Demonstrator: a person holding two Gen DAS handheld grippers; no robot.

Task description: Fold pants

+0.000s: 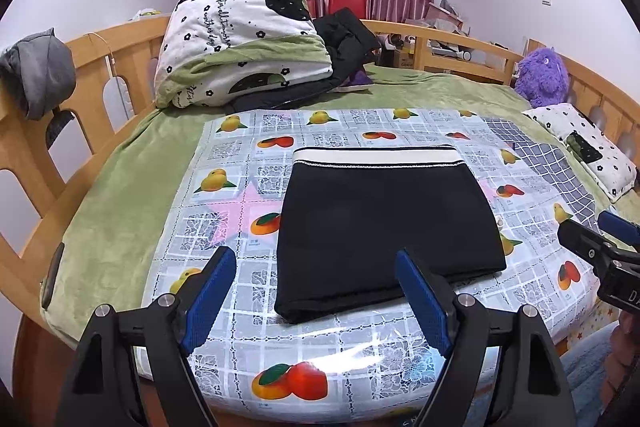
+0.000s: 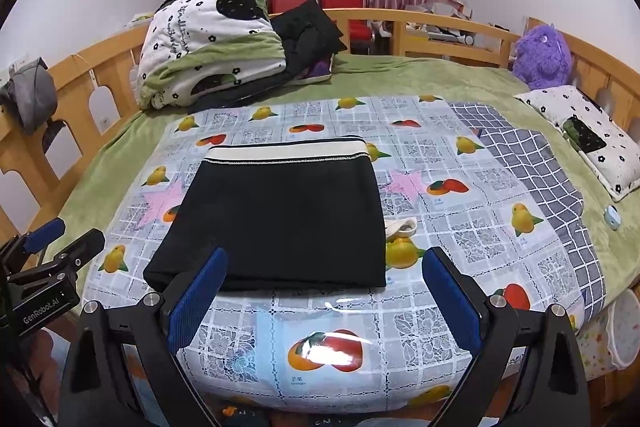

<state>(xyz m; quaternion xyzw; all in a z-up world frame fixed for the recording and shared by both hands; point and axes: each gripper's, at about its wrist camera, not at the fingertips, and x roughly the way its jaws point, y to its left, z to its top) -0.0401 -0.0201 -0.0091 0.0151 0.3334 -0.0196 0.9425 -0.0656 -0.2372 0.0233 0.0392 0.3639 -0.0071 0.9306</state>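
Fruit-print tablecloth [image 1: 224, 187] under folded pants [image 1: 384, 227], beyond both spread, empty tongs [image 1: 316, 267] [image 2: 324, 267].

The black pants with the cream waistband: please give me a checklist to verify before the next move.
1. Black pants with cream waistband lie flat on the fruit-print plastic cloth: ok.
2. Left gripper open, holding nothing: ok.
3. Right gripper open, holding nothing: ok.
4. Near hem within both grippers' view: ok.
5. Small cream fabric piece beside the pants, whether it touches them: cannot tell.
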